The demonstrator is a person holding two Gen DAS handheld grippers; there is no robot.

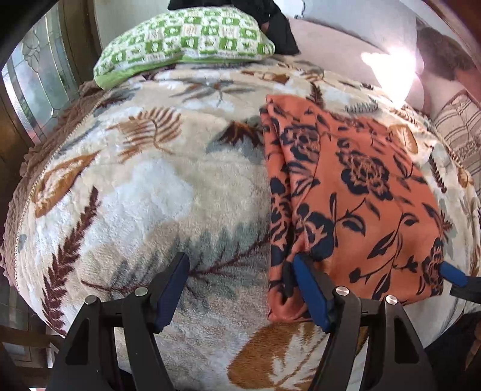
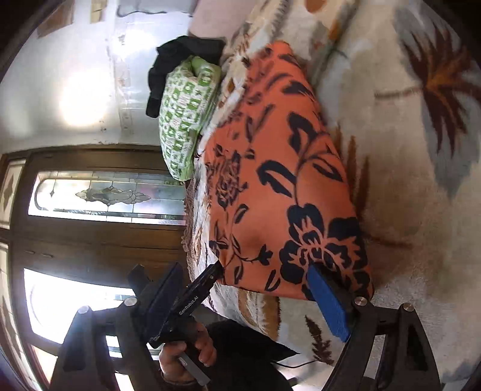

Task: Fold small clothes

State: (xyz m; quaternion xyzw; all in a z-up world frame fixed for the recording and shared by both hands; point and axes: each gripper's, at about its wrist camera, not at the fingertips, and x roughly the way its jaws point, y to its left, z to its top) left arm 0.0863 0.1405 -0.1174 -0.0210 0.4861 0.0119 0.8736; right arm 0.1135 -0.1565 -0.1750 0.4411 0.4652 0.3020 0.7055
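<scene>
Left hand-held gripper (image 1: 237, 288): jaws wide, nothing clamped; right-side finger (image 1: 309, 291) lies on near left corner of orange floral garment (image 1: 354, 186), other finger over bare blanket (image 1: 144, 180). Right hand-held gripper (image 2: 246, 297): jaws wide too, one blue pad (image 2: 327, 303) at garment's near right corner, not pinching. Garment folded, flat on bed, long axis running near-to-far from left cam, far end toward pillow. Beyond: green-check pillow (image 1: 183, 42), dark cloth (image 1: 279, 27) behind it.

Daylight enters through the window (image 2: 105, 195). Glare blows out the wall (image 2: 81, 96) in both views. Fisheye distortion bends the edges; corners vignette black. Slight motion blur.
</scene>
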